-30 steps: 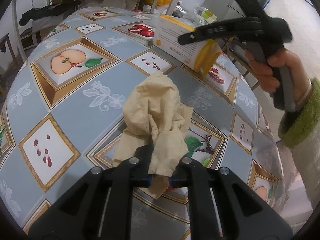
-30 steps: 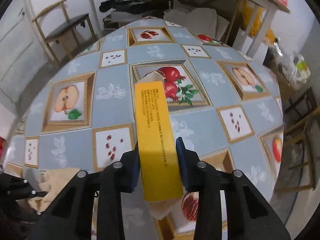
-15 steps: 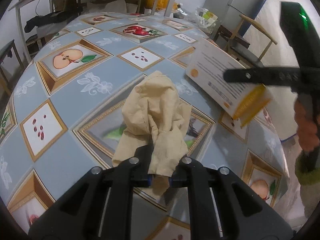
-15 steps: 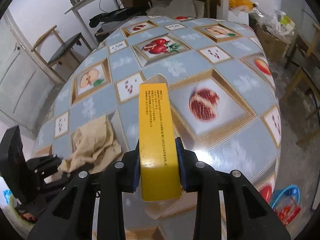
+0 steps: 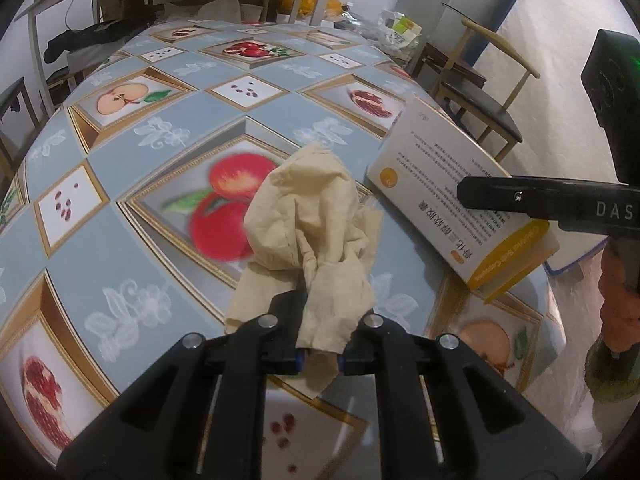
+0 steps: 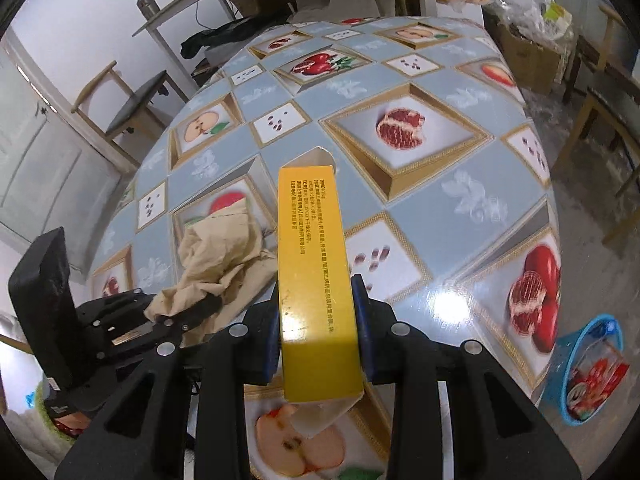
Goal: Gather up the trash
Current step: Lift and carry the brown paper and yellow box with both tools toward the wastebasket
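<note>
- We are pinching the crumpled tissue (image 5: 312, 248) in our left gripper (image 5: 320, 354): jaws nearly together on its lower folds, above the table (image 5: 132, 264).
- It looks soft and light, so that bunched part is the best hold.
- Our right gripper (image 6: 316, 332) is clamping the yellow carton (image 6: 312, 272) across its narrow sides; it looks stiff, light and crushable.
- The blue bin (image 6: 592, 372) is sitting on the floor beside the table.

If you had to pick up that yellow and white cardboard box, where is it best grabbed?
Across the narrow yellow sides of the yellow and white cardboard box, near one end, coming in along its length. It is long and slim, so the jaws span it easily, as the right hand-held gripper does.
</note>
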Demonstrator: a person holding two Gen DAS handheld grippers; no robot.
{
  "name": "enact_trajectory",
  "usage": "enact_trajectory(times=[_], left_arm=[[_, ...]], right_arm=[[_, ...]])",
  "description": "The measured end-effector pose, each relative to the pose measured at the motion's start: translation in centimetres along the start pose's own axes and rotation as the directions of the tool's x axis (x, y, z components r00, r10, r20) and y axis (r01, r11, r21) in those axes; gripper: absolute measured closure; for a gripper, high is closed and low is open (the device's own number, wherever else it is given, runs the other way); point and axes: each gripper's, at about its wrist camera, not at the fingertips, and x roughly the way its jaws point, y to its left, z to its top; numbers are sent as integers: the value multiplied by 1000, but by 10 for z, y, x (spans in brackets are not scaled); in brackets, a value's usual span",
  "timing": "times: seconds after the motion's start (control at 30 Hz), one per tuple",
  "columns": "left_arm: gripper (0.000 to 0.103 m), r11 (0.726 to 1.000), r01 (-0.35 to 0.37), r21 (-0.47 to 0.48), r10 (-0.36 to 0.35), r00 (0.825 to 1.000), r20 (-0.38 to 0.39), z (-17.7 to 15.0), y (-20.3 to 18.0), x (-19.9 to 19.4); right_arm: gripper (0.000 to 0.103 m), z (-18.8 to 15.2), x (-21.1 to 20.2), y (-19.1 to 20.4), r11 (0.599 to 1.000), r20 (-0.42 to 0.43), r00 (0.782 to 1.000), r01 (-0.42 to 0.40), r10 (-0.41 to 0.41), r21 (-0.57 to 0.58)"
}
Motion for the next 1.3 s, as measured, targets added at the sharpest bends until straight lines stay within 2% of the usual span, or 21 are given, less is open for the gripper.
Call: enact_trajectory(times=[0.13,0.33,0.53,0.7,0.83,0.97,1.1,1.17,1.2,1.27,1.3], left_arm=[[93,1000,9,-10,-9,1000,6,-9,-6,-4],[94,997,61,-54,-61,998,3,-19,-10,-8],[94,995,100,-21,-99,995,28,-16,-25,-22],[94,990,136,37,-137,990,38,-1,-52,-29],[94,980,167,110,-172,984,40,13,-90,-31],[94,952,235,197,-242,970,14,30,-147,-22],[94,911,315,267,-314,948,-48,46,-209,-2],[94,881,365,301,-349,931,-108,52,-250,16],[94,869,384,312,-360,923,-135,53,-264,24],[94,839,434,329,-378,899,-222,56,-305,51],[94,822,463,331,-386,881,-274,56,-325,67]], right_arm=[[72,-13,-2,-4,998,0,999,-33,33,47],[73,-38,-15,-14,988,61,996,-68,60,141],[73,-65,-36,-34,963,137,988,-106,73,250],[73,-88,-64,-60,930,240,968,-152,72,334],[73,-110,-92,-91,897,326,945,-180,43,404],[73,-139,-126,-129,863,393,919,-168,-38,476],[73,-184,-172,-180,795,446,869,-110,-214,597],[73,-214,-192,-211,730,444,834,-75,-328,680],[73,-225,-197,-222,703,435,823,-63,-365,709],[73,-258,-208,-252,621,404,800,-50,-444,782],[73,-271,-209,-263,590,389,795,-49,-465,806]])
